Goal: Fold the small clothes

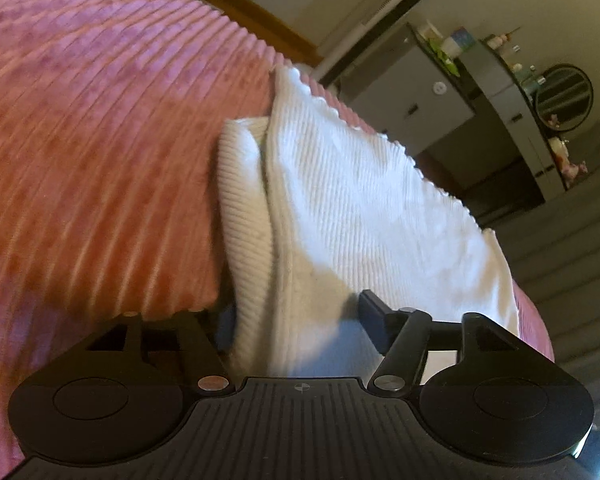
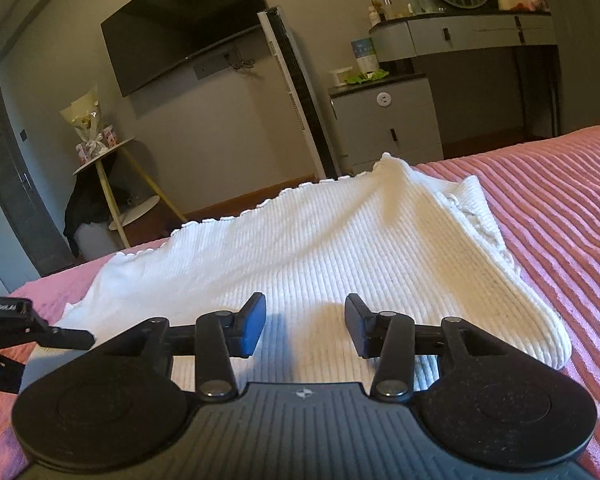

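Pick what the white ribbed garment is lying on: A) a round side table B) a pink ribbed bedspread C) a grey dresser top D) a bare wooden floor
B: the white ribbed garment lies spread on the pink ribbed bedspread, whose stripes show around it in both wrist views; the dresser and side table stand well behind it across the room.

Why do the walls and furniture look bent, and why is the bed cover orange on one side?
Left wrist view: the fisheye lens curves the room, and warm light tints the pink bed cover orange. Right wrist view: the television bows; the gripper shadows the white garment.
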`<action>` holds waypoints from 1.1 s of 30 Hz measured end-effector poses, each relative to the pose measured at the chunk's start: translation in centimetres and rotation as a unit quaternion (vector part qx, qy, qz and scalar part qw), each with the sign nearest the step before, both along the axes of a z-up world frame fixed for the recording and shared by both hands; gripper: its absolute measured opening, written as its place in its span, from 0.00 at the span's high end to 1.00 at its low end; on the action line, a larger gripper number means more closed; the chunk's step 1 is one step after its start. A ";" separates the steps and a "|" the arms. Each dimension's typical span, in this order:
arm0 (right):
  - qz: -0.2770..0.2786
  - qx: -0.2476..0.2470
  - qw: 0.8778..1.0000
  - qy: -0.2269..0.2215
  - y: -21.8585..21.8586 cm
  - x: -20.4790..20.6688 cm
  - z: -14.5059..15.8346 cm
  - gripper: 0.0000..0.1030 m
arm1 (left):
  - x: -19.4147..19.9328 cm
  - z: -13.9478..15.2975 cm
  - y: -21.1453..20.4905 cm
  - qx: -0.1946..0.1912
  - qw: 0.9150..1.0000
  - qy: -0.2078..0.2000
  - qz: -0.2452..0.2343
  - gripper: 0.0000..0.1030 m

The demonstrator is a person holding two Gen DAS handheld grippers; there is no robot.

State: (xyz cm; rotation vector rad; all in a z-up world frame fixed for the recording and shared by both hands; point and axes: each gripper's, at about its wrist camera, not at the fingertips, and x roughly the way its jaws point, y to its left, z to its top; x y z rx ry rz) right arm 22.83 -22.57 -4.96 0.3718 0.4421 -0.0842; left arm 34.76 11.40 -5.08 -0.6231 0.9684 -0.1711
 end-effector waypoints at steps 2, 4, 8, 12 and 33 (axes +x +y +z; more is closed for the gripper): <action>-0.004 -0.003 1.000 -0.005 -0.1 -0.2 0.1 0.58 | 0.3 0.5 -0.5 0.020 1.000 0.003 0.002 0.66; -0.006 -0.012 1.000 -0.010 -0.2 -0.5 0.3 0.63 | 0.5 1.4 -0.9 0.031 0.999 0.003 0.003 0.71; 0.012 -0.023 1.000 -0.015 -0.1 -0.5 0.4 0.78 | 0.5 4.0 -2.0 0.062 0.998 -0.015 -0.004 0.74; 0.039 -0.050 0.998 0.026 0.8 0.4 -0.4 0.80 | 0.4 7.1 -4.1 0.072 0.996 -0.054 -0.019 0.75; -0.073 0.117 0.990 -0.015 -8.2 -3.3 -0.7 0.80 | -0.3 6.0 -27.0 0.158 0.952 -0.109 -0.237 0.40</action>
